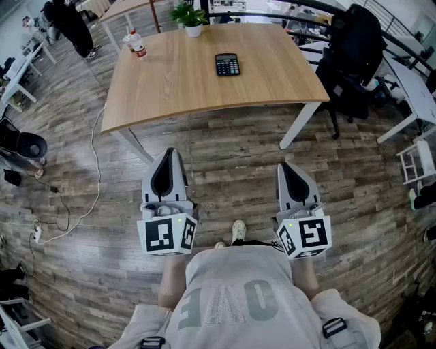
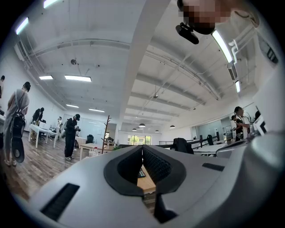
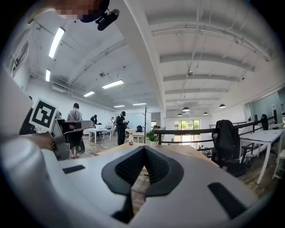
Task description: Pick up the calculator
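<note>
A black calculator (image 1: 227,65) lies flat on the far middle of the wooden table (image 1: 177,88). Both grippers hover over the floor on the near side of the table, well short of it, pointing toward it. My left gripper (image 1: 170,153) has its jaws together with nothing between them. My right gripper (image 1: 284,166) is also shut and empty. In the left gripper view the jaw tips (image 2: 142,148) meet, and a sliver of the calculator (image 2: 140,173) shows through the gap below them. The right gripper view shows the shut jaws (image 3: 144,148) in front of the table (image 3: 185,149).
A drink bottle (image 1: 138,46) and a potted plant (image 1: 193,20) stand along the table's far edge. A black office chair with a bag (image 1: 354,54) stands at the table's right. A cable (image 1: 95,170) runs over the wooden floor at left. People stand at the far left.
</note>
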Demonstrator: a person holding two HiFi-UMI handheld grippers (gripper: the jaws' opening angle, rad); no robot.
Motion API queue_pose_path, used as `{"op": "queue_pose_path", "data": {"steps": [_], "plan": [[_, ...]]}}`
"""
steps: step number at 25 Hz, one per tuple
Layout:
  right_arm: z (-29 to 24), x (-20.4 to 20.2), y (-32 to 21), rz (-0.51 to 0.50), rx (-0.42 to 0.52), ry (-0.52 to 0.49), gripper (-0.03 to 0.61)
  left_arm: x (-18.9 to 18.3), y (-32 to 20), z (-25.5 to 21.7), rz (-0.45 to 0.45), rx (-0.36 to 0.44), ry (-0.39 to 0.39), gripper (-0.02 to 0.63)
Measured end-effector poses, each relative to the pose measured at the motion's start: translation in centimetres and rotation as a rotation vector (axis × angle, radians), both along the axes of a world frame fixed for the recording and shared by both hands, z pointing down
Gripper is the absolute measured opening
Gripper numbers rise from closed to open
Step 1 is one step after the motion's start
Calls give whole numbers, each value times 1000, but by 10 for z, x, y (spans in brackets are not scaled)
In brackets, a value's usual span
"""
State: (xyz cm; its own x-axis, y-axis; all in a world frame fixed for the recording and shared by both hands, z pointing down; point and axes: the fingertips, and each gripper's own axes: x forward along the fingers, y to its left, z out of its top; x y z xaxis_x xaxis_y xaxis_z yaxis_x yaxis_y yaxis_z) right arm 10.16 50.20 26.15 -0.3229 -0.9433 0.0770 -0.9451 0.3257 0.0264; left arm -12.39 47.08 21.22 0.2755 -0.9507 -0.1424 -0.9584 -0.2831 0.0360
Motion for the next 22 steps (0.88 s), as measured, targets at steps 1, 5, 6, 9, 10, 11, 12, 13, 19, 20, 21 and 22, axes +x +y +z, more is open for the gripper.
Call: {"op": "queue_pose_path", "data": {"steps": [1,5,6,9,10,11,12,13,19,20,21,22], "plan": [[1,-1,-3,-7,1,4,18,3,-2,2,5,-2,-7,9],[5,-3,-12,-13,-7,6,18,14,-12,5,24,-8,-20,9],[6,-3,-13,-16,-7,9,18,15,-13,6,27,-11,-21,9],[8,0,-15,-15,-1,18,18,19,-19,10,29,-21,-23,9],[10,2,-16,-10,-2,16,18,20,-21,11,29,-26,-24,9],[11,5,-17,-6,-5,11,18,21,-24,13,27,-30,-25,9],[12,9,-19,-2,-7,1,18,22,-26,14,25,-34,-27,9],[12,13,-21,3,-7,-12,18,22,-29,15,23,-37,-30,9],[10,42,-32,26,2,-56,18,36,-47,4,11,-16,-53,9],[11,47,-34,25,1,-57,18,40,-49,2,10,-9,-58,9],[12,50,-37,22,0,-60,18,44,-52,1,8,-3,-63,9],[14,54,-39,18,-1,-65,18,47,-54,0,6,1,-68,9]]}}
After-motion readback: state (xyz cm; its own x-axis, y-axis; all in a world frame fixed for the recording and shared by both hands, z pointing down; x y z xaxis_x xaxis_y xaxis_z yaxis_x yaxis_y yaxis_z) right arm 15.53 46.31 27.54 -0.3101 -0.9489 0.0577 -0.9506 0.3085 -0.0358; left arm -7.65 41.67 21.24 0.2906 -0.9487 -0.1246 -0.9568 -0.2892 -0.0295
